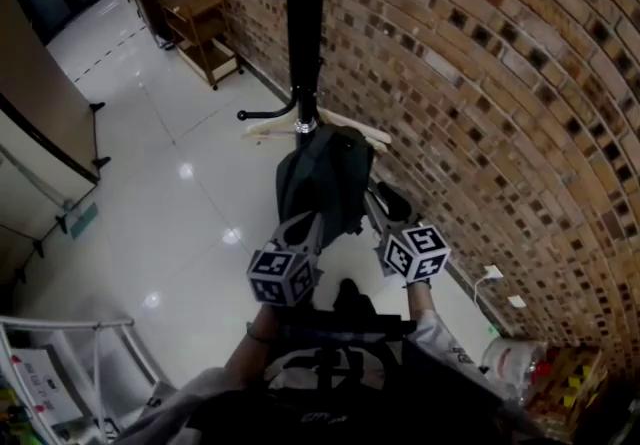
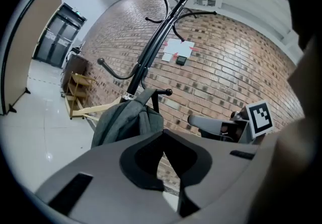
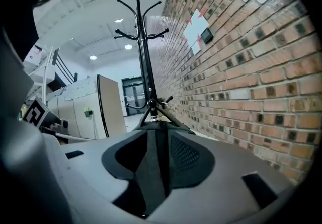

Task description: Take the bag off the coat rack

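Right gripper (image 3: 157,126) clamps the strap (image 3: 151,167) so the grey bag (image 1: 322,178), hanging mid-frame on the coat rack (image 1: 305,33), can be lifted free, while the left gripper (image 2: 163,133) waits low beside it, pinched closed and empty.

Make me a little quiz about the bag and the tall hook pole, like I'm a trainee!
1. True or false: the dark grey fabric backpack hangs on the black metal coat rack.
2. Which tool grips the backpack's strap? A) left B) right C) neither
3. Fill in: the reddish wall behind the rack is built of ____.
Key: 1 true; 2 B, the right tool; 3 brick.
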Action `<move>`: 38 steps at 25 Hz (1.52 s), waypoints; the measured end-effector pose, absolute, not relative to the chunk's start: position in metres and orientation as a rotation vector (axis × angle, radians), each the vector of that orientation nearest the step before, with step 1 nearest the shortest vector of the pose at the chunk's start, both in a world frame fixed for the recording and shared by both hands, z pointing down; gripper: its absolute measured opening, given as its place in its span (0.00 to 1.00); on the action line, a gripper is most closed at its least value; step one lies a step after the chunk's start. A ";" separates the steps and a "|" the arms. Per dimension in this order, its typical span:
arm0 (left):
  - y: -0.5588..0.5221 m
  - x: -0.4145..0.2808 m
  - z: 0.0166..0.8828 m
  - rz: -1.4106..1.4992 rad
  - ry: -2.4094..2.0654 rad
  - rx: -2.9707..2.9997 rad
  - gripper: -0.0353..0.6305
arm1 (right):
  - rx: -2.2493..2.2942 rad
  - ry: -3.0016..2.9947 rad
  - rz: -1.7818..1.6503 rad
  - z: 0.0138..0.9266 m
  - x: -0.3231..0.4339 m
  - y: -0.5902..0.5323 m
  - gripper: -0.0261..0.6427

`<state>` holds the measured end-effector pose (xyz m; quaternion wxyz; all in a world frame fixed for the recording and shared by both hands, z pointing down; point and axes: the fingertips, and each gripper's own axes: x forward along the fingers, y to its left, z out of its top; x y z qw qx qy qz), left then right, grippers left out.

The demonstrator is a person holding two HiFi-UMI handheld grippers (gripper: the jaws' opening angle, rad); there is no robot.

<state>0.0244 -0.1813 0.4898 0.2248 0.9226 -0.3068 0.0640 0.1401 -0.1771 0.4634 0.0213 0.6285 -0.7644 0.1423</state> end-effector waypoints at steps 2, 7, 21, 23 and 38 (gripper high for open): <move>-0.188 0.025 0.492 0.171 -0.899 2.519 0.06 | 1.893 -2.352 0.375 0.462 0.146 -0.195 0.28; -0.205 0.029 0.494 0.110 -1.040 2.437 0.06 | 1.711 -2.335 0.218 0.462 0.156 -0.239 0.30; -0.227 0.028 0.495 -0.012 -1.385 2.270 0.06 | 1.300 -2.488 0.107 0.469 0.133 -0.316 0.35; -0.228 0.022 0.497 -0.011 -1.422 2.245 0.06 | 1.255 -2.493 0.071 0.471 0.126 -0.324 0.35; -0.239 0.007 0.498 0.001 -1.516 2.180 0.06 | 1.093 -2.476 -0.146 0.468 0.106 -0.336 0.16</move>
